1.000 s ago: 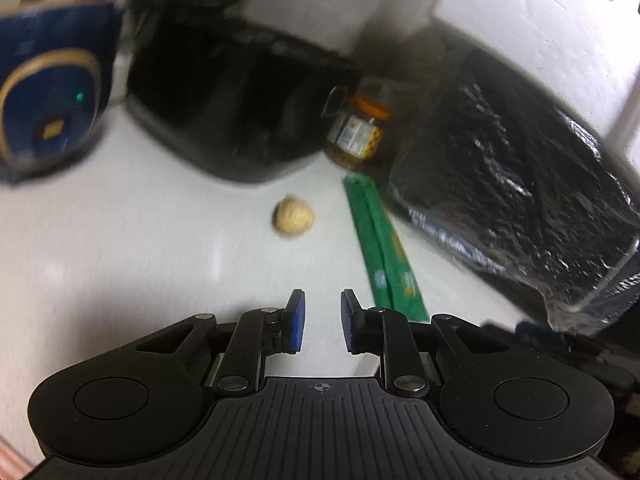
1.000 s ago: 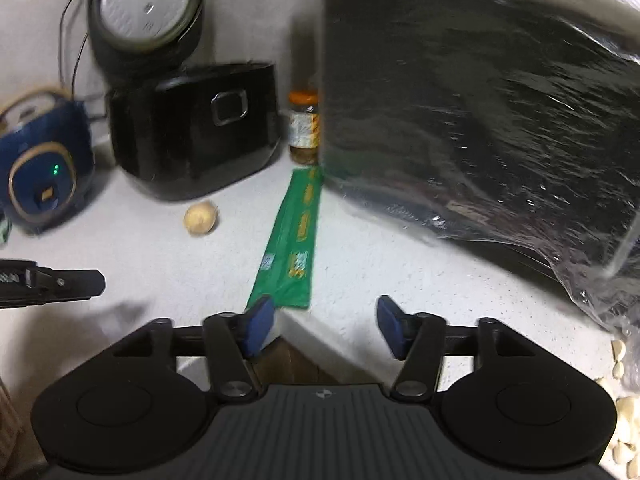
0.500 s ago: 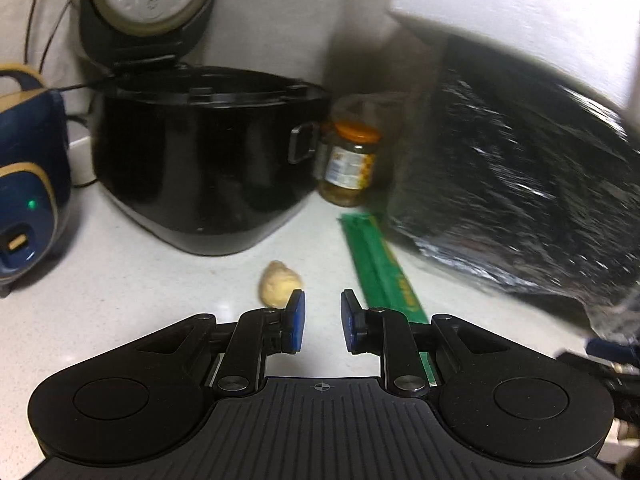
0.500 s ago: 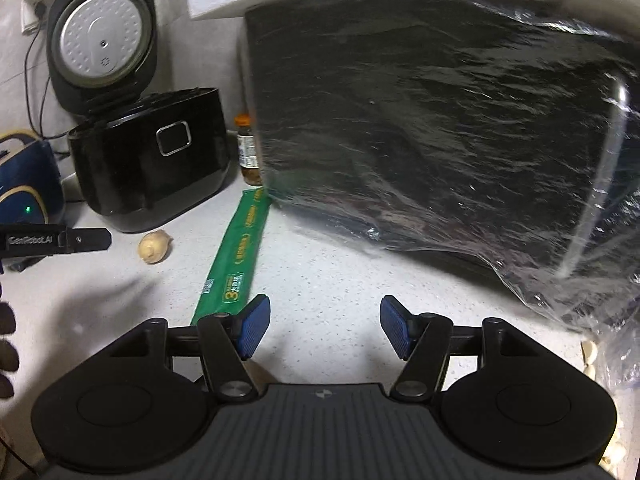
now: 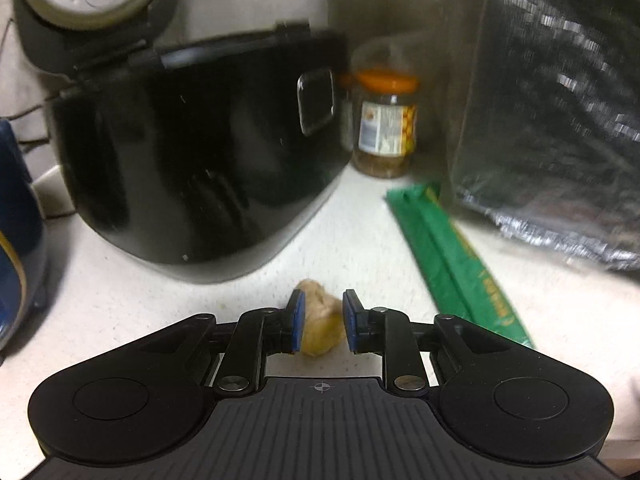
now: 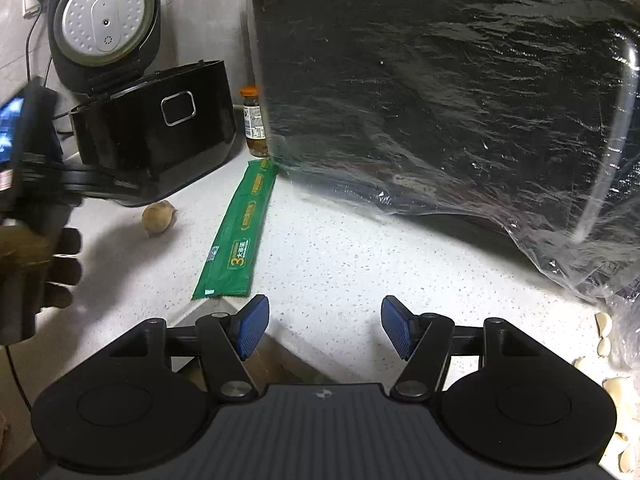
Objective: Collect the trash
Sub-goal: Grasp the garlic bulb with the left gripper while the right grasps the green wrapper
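While the left gripper (image 5: pixel 322 322) sits low on the speckled counter (image 6: pixel 340 248), its narrowly parted blue pads (image 5: pixel 298 322) flank a crumpled tan wad (image 5: pixel 320 326); whether they touch it I cannot tell. Ahead of the fingers stands a black rice cooker (image 5: pixel 200 160), to the right a green wrapper (image 5: pixel 452 260). The right gripper (image 6: pixel 324 328) hangs wide open, holding nothing, with the wrapper ahead-left and a foil-wrapped box (image 6: pixel 440 100) beyond.

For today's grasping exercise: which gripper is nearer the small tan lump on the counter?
Left. The left gripper straddles the tan lump; the right gripper hangs open, well back at the counter edge.
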